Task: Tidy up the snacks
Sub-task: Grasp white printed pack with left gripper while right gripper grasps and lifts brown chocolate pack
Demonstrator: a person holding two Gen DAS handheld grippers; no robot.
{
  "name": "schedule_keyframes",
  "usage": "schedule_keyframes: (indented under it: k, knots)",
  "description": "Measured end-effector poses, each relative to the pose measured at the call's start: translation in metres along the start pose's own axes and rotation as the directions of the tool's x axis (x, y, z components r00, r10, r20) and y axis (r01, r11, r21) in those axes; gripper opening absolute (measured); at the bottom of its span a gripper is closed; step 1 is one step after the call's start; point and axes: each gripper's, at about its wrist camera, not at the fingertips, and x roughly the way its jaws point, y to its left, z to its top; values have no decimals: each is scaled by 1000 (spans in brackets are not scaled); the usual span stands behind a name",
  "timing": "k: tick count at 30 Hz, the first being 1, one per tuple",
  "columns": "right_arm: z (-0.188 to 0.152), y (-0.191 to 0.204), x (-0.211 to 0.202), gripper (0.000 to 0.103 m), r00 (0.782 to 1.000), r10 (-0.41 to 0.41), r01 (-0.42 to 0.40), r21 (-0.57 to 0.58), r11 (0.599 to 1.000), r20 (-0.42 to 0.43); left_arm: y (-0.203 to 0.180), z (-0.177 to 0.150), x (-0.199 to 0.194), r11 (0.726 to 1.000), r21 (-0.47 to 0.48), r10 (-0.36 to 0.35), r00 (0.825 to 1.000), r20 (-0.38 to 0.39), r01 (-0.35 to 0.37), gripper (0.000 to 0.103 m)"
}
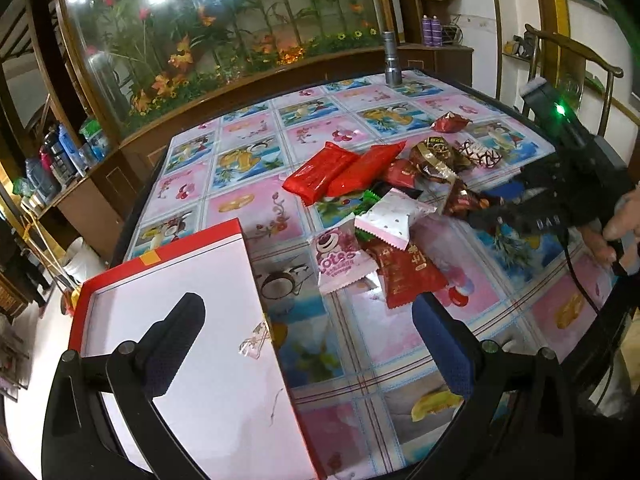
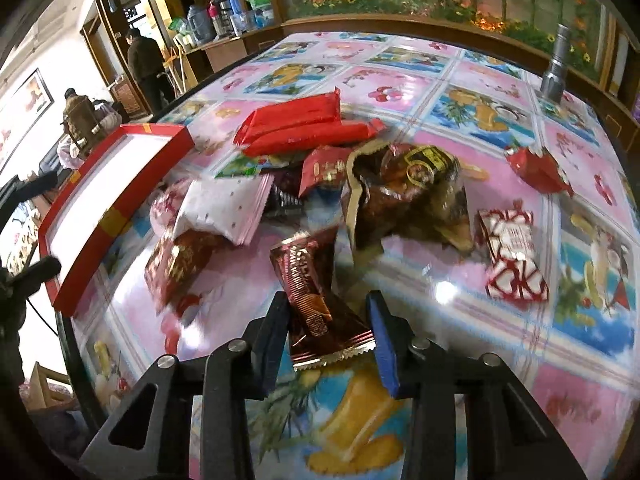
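A pile of wrapped snacks lies mid-table: two long red packets (image 1: 320, 172) (image 2: 296, 120), a white packet (image 1: 392, 216) (image 2: 228, 208), a pink bear packet (image 1: 340, 260) and a dark gold-trimmed bag (image 2: 408, 192). My right gripper (image 2: 327, 300) (image 1: 492, 216) has its pads against both sides of a brown snack packet (image 2: 308, 288) at the pile's near edge. My left gripper (image 1: 308, 304) stands wide open and holds nothing. One of its fingers is over the white inside of an open red box (image 1: 160, 248) (image 2: 120, 208), the other over the tablecloth.
A metal flashlight (image 1: 391, 60) (image 2: 556, 68) stands at the table's far edge. A red-and-white packet (image 2: 512, 256) and a small red one (image 2: 536, 168) lie apart from the pile. A wooden chair (image 1: 576, 52) is beside the table. Two people (image 2: 144, 64) are far off.
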Motion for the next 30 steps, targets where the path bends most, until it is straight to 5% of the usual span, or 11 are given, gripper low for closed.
schedule_keyframes:
  k: [7, 13, 17, 19, 23, 28, 30]
  knots:
    - [3, 12, 6, 46, 999, -37, 37, -50, 998, 7, -12, 19, 11, 999, 53, -2, 1000, 5, 2, 103]
    - [4, 9, 7, 44, 999, -26, 28, -39, 999, 45, -30, 41, 30, 987, 146, -71, 997, -22, 73, 103]
    - [2, -6, 5, 35, 996, 9, -13, 37, 999, 91, -43, 58, 52, 969, 212, -118, 991, -66, 130, 103]
    - [1, -18, 4, 20, 995, 28, -36, 88, 995, 98, -47, 64, 65, 963, 215, -142, 985, -102, 161, 103]
    - [-1, -42, 1, 20, 990, 75, -97, 187, 978, 122, -58, 69, 85, 957, 239, -134, 981, -139, 165, 103]
    - [-2, -40, 0, 20, 987, 107, -128, 180, 975, 119, -65, 70, 99, 949, 254, -147, 975, -166, 186, 88]
    - [0, -38, 0, 21, 985, 139, -154, 170, 973, 101, -66, 70, 103, 946, 253, -162, 970, -181, 205, 72]
